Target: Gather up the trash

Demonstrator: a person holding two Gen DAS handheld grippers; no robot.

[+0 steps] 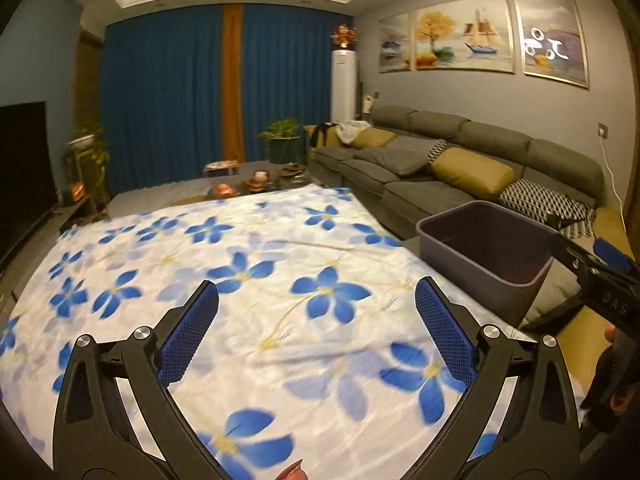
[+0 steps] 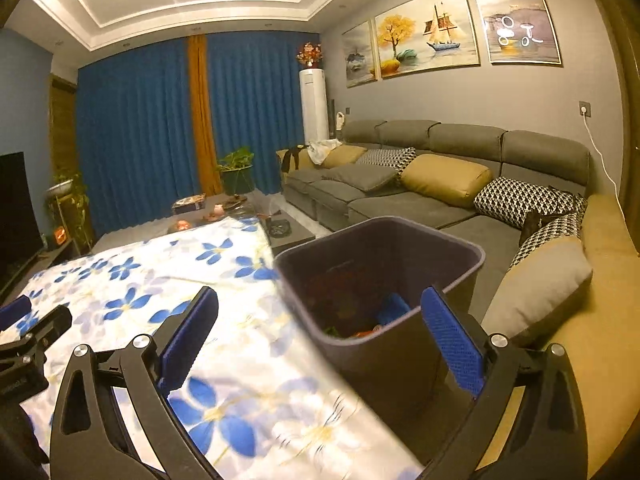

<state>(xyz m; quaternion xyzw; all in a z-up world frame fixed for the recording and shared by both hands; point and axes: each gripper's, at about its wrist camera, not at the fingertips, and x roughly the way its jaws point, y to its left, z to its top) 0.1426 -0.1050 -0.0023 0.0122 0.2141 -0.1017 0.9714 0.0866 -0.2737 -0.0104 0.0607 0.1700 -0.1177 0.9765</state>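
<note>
Both the left gripper (image 1: 316,300) and right gripper (image 2: 320,308) are gaping wide, holding nothing, over wrinkled floral cloth (image 1: 240,280); the boxy dark plastic bin (image 2: 380,248) is sitting right.

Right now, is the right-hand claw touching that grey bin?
Cannot tell. In the right wrist view the open right gripper overlaps the bin, showing neither contact nor gap.
</note>
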